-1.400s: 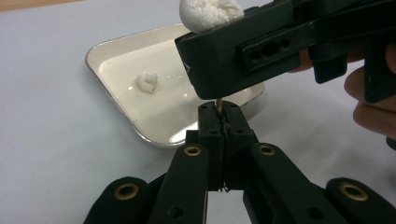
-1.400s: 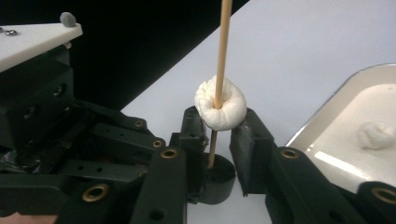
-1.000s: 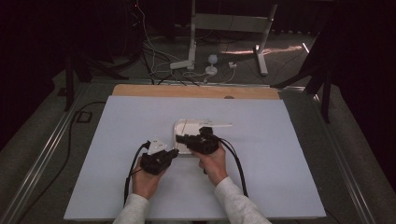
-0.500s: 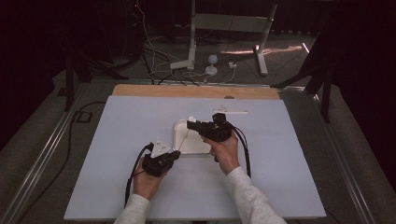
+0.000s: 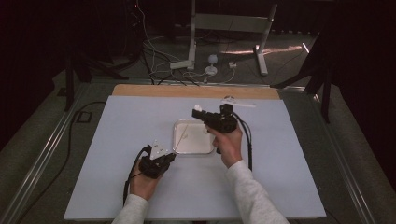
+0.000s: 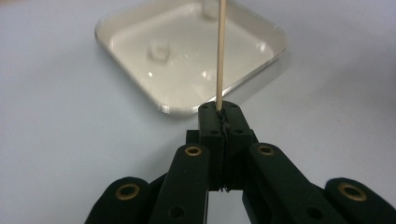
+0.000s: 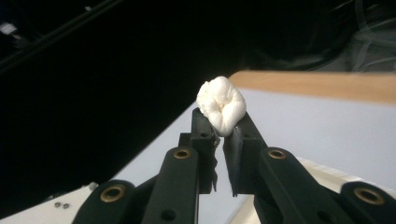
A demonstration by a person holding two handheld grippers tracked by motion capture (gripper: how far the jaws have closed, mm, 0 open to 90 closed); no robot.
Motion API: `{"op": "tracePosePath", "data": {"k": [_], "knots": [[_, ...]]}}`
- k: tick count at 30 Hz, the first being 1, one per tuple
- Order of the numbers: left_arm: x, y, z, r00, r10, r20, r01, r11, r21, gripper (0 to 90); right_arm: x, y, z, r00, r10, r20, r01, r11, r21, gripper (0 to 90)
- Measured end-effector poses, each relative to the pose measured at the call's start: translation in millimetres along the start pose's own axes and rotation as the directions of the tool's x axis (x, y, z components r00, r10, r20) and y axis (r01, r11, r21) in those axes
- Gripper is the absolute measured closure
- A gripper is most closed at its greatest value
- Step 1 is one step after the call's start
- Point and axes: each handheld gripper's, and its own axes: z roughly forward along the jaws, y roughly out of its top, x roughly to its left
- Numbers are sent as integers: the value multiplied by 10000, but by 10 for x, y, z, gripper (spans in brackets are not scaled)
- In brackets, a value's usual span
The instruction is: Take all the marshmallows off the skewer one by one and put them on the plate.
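**Marshmallow in one gripper, skewer in the other**

My right gripper (image 7: 219, 122) is pinching a squashed white marshmallow (image 7: 221, 105) at its tips, held up above the far edge of the shallow white square tray (image 5: 180, 148). My left gripper (image 6: 219, 109) has its jaws pressed tight on a thin wooden skewer (image 6: 220, 51) – it angles out over the tray, where small clear cubes (image 6: 159, 50) sit. All of it's on the pale blue tabletop (image 5: 121, 130).
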Motion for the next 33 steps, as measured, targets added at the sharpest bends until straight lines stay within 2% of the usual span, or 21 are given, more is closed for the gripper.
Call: {"op": "tracePosePath", "data": {"k": [2,4,10,16,20,28,33], "knots": [[17,37,-36,9999,-160,34,161,9995,-276,900,2,78,-65,9992,-365,160,361,9990,270,827],[19,49,-47,9999,-147,-18,146,9994,-324,900,9,92,-86,9977,-631,250,619,9970,468,826],[51,49,-70,9994,-347,44,348,9982,-480,900,-24,-5,-3,9972,-682,295,654,9939,887,821],[94,50,-107,9980,-637,50,639,9956,-689,900,-73,-88,71,9944,-864,616,777,9882,1323,817],[103,50,-110,9970,-766,94,771,9942,-754,900,-114,-187,141,9878,-1194,1002,984,9761,1936,810],[122,54,-111,9957,-906,187,919,9925,-807,899,-252,-439,287,9740,-1552,1650,950,9410,3248,799],[126,61,-104,9952,-948,226,964,9919,-827,899,-352,-574,344,9732,-1488,1755,743,9251,3723,755]]}}
